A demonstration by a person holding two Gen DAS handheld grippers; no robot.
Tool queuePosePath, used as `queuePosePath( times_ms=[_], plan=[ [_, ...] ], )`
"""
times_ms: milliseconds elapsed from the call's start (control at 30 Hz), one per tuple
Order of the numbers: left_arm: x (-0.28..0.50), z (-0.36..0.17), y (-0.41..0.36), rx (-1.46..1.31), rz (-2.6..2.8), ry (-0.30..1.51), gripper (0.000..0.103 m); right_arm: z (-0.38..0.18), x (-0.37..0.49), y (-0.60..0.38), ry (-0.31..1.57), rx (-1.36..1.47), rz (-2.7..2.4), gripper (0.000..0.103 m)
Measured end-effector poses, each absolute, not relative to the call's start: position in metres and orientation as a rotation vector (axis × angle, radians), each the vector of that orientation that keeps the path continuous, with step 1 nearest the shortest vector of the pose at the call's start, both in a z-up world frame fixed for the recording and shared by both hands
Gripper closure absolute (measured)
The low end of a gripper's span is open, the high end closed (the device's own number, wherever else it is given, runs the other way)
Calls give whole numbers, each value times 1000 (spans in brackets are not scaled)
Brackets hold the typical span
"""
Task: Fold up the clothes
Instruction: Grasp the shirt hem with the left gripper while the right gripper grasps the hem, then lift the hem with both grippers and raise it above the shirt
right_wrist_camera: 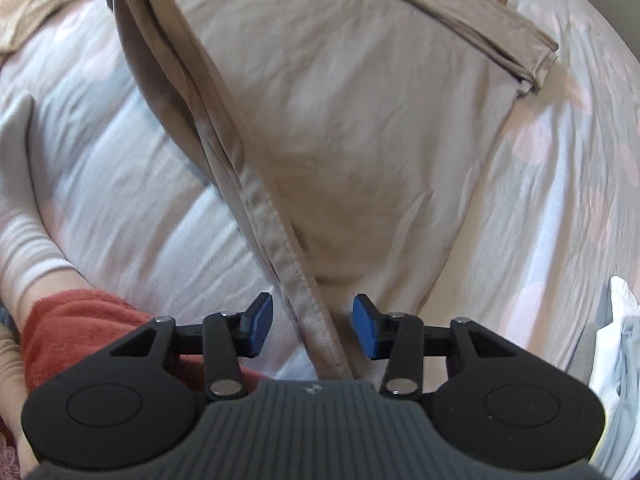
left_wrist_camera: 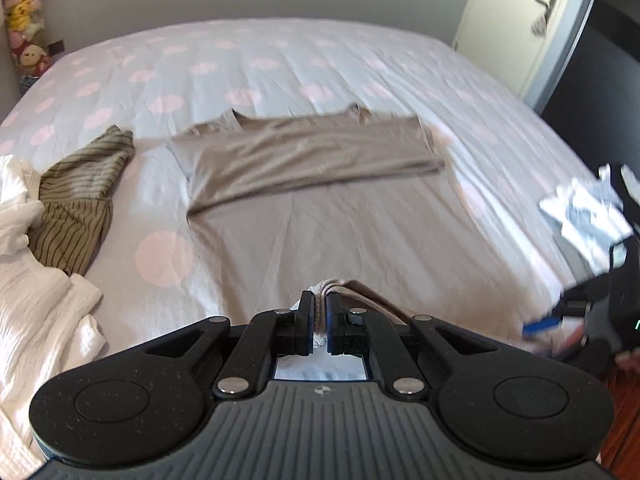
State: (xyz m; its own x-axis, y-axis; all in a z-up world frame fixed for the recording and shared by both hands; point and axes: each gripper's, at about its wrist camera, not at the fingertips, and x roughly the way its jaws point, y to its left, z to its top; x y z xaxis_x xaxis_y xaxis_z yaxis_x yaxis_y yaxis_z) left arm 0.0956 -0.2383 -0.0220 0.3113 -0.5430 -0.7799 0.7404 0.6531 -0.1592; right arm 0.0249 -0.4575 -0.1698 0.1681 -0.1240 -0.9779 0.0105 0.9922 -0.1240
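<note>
A taupe long-sleeved shirt (left_wrist_camera: 320, 200) lies flat on the bed, its sleeves folded across the chest. My left gripper (left_wrist_camera: 319, 322) is shut on the shirt's bottom hem, bunched between its pads. The right wrist view shows the same shirt (right_wrist_camera: 340, 128) from close above, with its stitched hem edge (right_wrist_camera: 304, 300) lifted and running between the fingers. My right gripper (right_wrist_camera: 313, 328) is open around that hem, its blue pads apart from the cloth. The right gripper also shows blurred at the right edge of the left wrist view (left_wrist_camera: 560, 320).
The bed (left_wrist_camera: 280, 64) has a pale sheet with pink dots. A striped olive garment (left_wrist_camera: 80, 200) and a white garment (left_wrist_camera: 32, 280) lie at the left. A grey-white pile (left_wrist_camera: 588, 208) lies at the right edge. A red cloth (right_wrist_camera: 80, 328) is near the right gripper. A door (left_wrist_camera: 520, 20) stands behind the bed.
</note>
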Motion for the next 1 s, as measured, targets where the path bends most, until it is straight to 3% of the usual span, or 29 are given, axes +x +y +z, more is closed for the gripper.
queuePosePath(
  times_ms=[133,333,467,933,1000],
  plan=[
    [108,-28,-228,136,-827,908,100,-182,31,-456,1471,-126,-146,64],
    [121,-38,-222,58,-781,926,100,-169,25,-456,1454,-138,-205,89],
    [118,-36,-223,46,-783,895,100,-151,11,-461,1389,-111,-247,94],
    [113,-32,-213,22,-759,872,100,-106,-22,-497,1163,30,-317,94],
    [116,-37,-214,37,-735,887,100,-110,-19,-502,1143,28,-343,86]
  ],
)
